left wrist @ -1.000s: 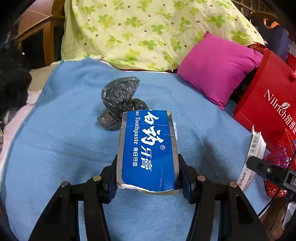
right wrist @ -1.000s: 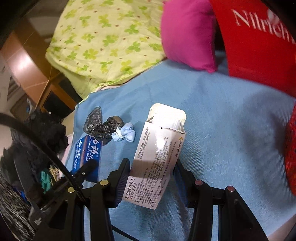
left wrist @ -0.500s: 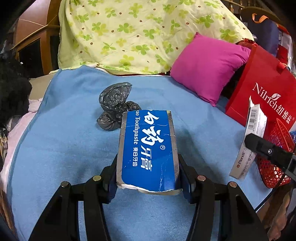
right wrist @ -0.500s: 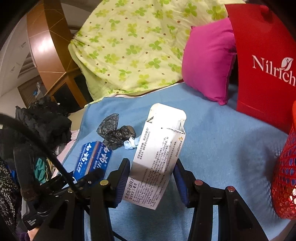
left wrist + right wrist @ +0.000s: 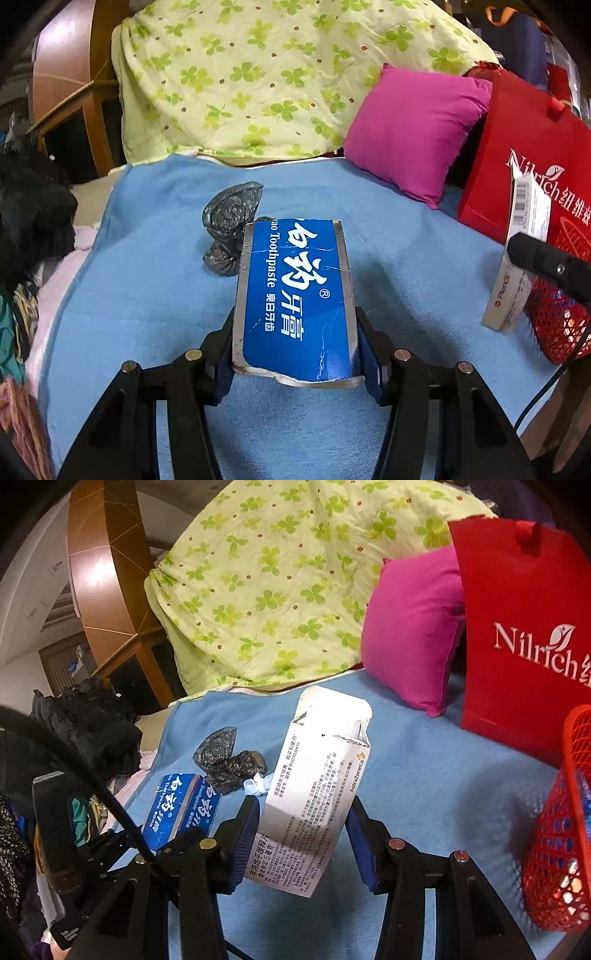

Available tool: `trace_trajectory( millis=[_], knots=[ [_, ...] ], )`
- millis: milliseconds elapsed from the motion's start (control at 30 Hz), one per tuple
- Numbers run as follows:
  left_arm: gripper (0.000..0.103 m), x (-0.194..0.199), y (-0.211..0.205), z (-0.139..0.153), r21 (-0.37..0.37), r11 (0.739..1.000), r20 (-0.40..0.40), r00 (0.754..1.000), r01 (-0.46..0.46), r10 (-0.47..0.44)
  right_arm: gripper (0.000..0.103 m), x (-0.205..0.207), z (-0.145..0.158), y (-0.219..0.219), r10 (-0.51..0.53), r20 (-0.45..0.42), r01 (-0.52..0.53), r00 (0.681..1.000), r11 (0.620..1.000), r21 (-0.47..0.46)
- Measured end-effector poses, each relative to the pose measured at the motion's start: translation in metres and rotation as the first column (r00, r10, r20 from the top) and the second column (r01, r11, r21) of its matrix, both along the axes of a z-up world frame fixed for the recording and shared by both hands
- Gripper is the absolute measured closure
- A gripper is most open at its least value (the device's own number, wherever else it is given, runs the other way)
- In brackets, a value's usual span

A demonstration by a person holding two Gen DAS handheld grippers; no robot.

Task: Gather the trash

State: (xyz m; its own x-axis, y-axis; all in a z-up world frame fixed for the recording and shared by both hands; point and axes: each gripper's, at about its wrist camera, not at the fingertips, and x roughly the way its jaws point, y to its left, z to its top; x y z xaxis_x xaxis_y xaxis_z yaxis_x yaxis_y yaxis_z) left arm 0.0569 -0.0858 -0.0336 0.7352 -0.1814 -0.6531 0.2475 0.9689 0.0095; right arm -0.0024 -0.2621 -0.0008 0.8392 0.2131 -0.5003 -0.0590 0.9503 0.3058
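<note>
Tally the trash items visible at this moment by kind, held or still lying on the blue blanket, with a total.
Cardboard boxes: 2, the blue toothpaste box in the left gripper and the white medicine box in the right gripper
Crumpled black plastic bags: 1
Crumpled tissue wads: 1
Total: 4

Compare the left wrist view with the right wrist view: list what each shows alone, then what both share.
Left wrist only: the medicine box's barcode.

Right wrist only: a crumpled white tissue beside the black plastic bag.

Both: left gripper clamping the blue toothpaste box, right gripper clamping the white medicine box, red basket, pink pillow, blue blanket.
</note>
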Motion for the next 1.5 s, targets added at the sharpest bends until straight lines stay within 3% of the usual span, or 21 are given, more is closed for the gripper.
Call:
trace_trajectory(
  millis=[267, 967, 1500],
  knots=[
    [0.045, -0.006, -0.013, 0.000, 0.048, 0.999, 0.023, 1.000, 0.011, -0.012, 0.053, -0.012, 0.007, -0.005, -0.016, 0.052, 0.019, 0.999, 0.998, -0.061],
    [0.045, -0.028, -0.052, 0.016, 0.097, 0.995, 0.074, 0.996, 0.032, -0.040, 0.053, -0.044, 0.023, -0.040, -0.069, 0.160, 0.076, 0.985, 0.996, -0.040],
    [0.045, -0.050, -0.098, 0.035, 0.155, 0.984, 0.107, 0.988, 0.091, -0.108, 0.053, -0.073, 0.037, -0.090, -0.181, 0.235, 0.179, 0.955, 0.983, 0.031]
  ],
)
